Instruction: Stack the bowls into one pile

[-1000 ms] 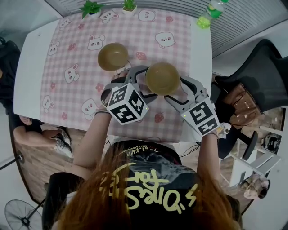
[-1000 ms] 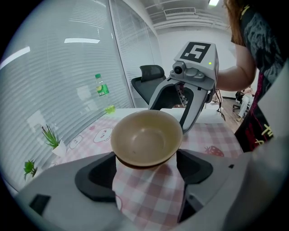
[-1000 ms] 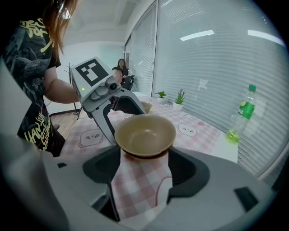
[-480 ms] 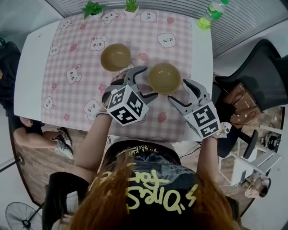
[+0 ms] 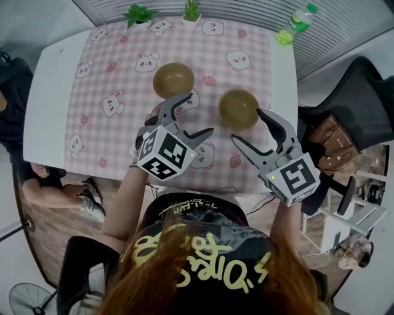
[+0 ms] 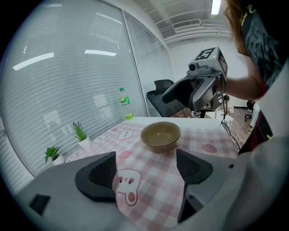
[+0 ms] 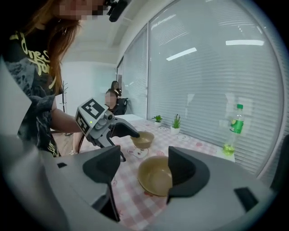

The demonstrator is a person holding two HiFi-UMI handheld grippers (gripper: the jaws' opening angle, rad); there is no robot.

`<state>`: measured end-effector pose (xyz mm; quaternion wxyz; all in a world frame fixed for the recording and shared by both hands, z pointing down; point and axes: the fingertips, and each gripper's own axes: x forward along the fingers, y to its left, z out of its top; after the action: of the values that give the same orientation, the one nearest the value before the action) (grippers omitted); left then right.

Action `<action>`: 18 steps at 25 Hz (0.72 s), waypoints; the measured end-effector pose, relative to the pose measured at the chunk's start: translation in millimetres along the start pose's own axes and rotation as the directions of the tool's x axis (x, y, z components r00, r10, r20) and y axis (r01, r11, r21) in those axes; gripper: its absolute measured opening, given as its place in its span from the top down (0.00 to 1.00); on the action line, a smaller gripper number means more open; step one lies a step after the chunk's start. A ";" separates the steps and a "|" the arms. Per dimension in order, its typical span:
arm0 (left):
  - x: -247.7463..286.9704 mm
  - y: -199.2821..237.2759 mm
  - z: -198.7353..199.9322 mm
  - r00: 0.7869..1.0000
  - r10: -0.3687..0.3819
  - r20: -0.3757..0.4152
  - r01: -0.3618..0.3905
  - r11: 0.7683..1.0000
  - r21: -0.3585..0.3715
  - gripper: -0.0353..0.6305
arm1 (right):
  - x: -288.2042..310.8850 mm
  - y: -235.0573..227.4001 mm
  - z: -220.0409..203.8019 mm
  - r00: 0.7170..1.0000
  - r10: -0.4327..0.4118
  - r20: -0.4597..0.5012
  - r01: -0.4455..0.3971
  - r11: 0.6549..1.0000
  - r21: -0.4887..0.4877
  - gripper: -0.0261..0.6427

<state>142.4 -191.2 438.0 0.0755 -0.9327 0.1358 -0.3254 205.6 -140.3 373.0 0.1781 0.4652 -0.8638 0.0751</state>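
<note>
Two olive-brown bowls stand apart on the pink checked tablecloth (image 5: 123, 74): the left bowl (image 5: 173, 80) (image 7: 142, 139) farther back and the right bowl (image 5: 239, 109) (image 6: 160, 134) (image 7: 156, 176). My left gripper (image 5: 196, 117) (image 6: 144, 169) is open, just on the near side of the left bowl and to the left of the right bowl, with nothing between its jaws. Beside the right bowl's near right rim, my right gripper (image 5: 249, 126) (image 7: 140, 173) is also open and holds nothing. Each gripper shows in the other's view, the right gripper (image 6: 203, 85) and the left gripper (image 7: 101, 124).
Two small potted plants (image 5: 140, 13) (image 5: 192, 9) stand at the table's far edge and a green bottle (image 5: 294, 24) at its far right corner. A black chair (image 5: 363, 92) and a brown bag (image 5: 329, 144) are to the right. Another person (image 5: 43, 178) sits at the left.
Both grippers have drawn back from the right bowl toward the near edge and spread apart. The bowl stays on the cloth.
</note>
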 end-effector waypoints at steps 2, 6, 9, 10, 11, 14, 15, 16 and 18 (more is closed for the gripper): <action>-11.6 7.9 -3.0 1.000 0.011 0.015 -0.011 1.000 -0.013 0.32 | 7.9 10.3 14.7 1.000 0.010 0.018 -0.009 1.000 -0.026 0.46; -36.9 26.4 -6.9 0.999 0.027 0.036 -0.026 0.999 -0.024 0.32 | 31.5 32.6 34.3 0.999 0.050 0.016 -0.049 0.998 -0.033 0.46; -55.6 43.3 -10.2 0.998 0.052 0.048 -0.051 0.999 -0.012 0.32 | 50.8 43.7 41.7 0.998 0.058 0.010 -0.057 0.997 -0.042 0.46; -60.4 49.0 -13.4 0.997 0.059 0.048 -0.059 0.998 -0.006 0.32 | 57.6 45.2 43.0 0.999 0.053 0.004 -0.053 0.997 -0.054 0.46; -64.2 54.9 -17.6 0.997 0.065 0.047 -0.065 0.998 -0.003 0.32 | 65.0 45.4 43.7 0.999 0.046 -0.003 -0.046 0.996 -0.075 0.46; -72.3 71.5 -31.3 0.997 0.061 0.048 -0.060 0.998 -0.022 0.32 | 89.9 43.2 40.1 0.998 0.007 -0.065 -0.018 0.985 -0.171 0.46; -74.2 76.3 -34.9 0.997 0.055 0.052 -0.053 0.998 -0.035 0.32 | 98.4 42.5 37.0 0.995 -0.010 -0.099 -0.009 0.981 -0.195 0.46; -75.7 81.0 -37.9 0.997 0.051 0.056 -0.049 0.998 -0.044 0.32 | 106.7 42.0 33.7 0.991 -0.024 -0.130 -0.004 0.978 -0.209 0.46; -76.8 89.8 -42.6 0.997 0.053 0.062 -0.050 0.998 -0.046 0.32 | 121.8 41.6 28.0 0.984 -0.033 -0.174 -0.004 0.978 -0.208 0.46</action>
<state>39.6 -255.7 405.5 0.0675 -0.9402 0.1645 -0.2906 103.1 -220.1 394.6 0.3019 0.4418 -0.8444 0.0240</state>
